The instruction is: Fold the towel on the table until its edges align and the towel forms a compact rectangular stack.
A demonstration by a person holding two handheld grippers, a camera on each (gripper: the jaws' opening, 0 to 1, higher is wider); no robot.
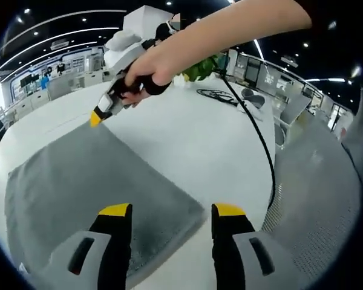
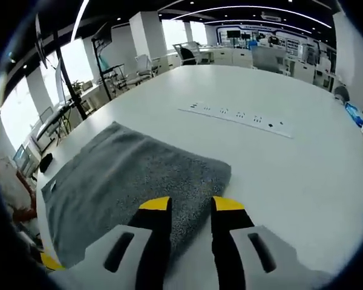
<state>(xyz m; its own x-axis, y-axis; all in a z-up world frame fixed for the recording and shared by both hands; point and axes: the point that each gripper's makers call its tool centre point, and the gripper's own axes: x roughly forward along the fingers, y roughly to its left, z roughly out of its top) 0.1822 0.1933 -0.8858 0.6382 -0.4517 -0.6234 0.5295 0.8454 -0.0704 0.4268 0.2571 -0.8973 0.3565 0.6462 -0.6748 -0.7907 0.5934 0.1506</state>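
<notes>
The towel point(image 1: 103, 181) is cut off low in the left gripper view; the left gripper point(image 1: 172, 211) and right gripper point(image 2: 190, 204) are seen spread, nothing held

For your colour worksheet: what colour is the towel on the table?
Grey; the flat grey terry towel shows best in the right gripper view.

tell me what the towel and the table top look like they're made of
Towel: looks like soft terry or microfibre cloth, grey and matte; its surface shows a fuzzy, speckled nap and its edges are thick and rounded. Which fibre it is can't be told.

Table: a hard, smooth white top, possibly laminate or painted board; it looks even and faintly glossy, with no grain visible.
</notes>
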